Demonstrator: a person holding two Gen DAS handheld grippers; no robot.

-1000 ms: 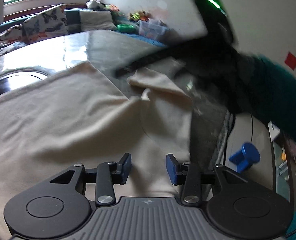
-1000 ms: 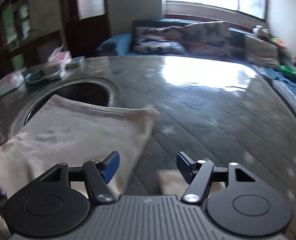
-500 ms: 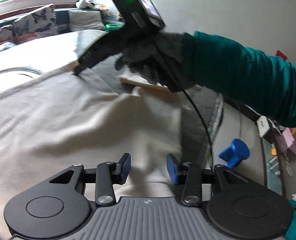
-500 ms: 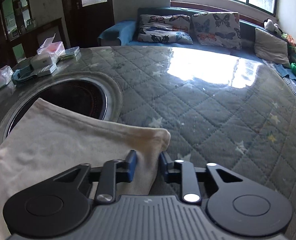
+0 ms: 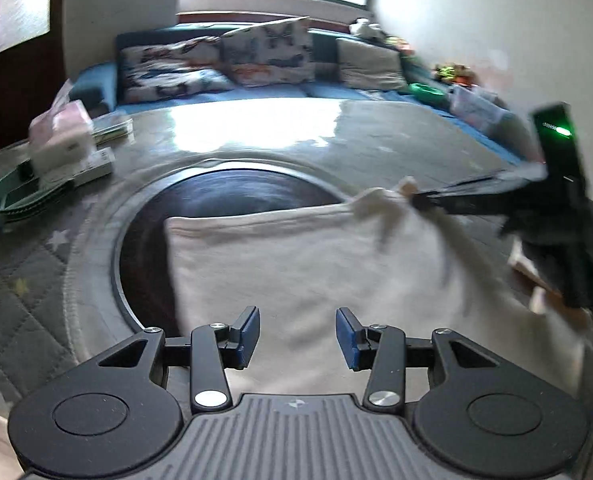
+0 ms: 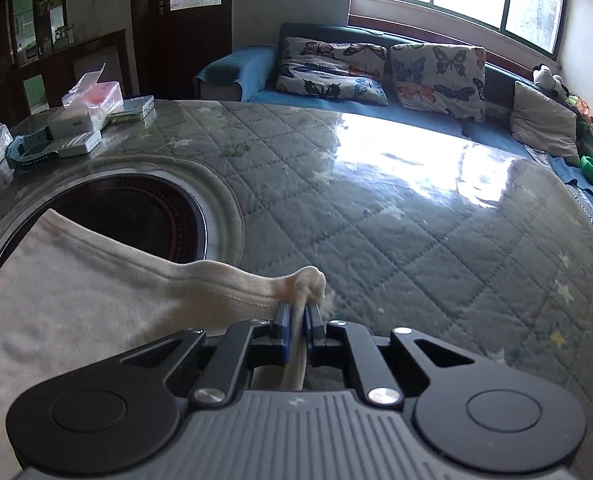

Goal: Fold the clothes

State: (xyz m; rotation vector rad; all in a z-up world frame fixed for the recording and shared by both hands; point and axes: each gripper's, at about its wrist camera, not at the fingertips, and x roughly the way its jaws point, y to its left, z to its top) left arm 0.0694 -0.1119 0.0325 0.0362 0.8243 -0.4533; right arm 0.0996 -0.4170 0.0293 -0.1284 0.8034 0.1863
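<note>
Two tools are working one cream garment (image 6: 76, 300) on the quilted bench (image 6: 416, 240) — right tool (image 6: 298, 316) pinching its corner, left tool (image 5: 298, 334) (pads spread) hovering above.

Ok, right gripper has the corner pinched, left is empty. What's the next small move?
Probably close the left gripper on the cream garment beneath it. Its jaws are open with nothing between them, while the right gripper already pinches the far corner, so both hands could then lift and fold.
</note>
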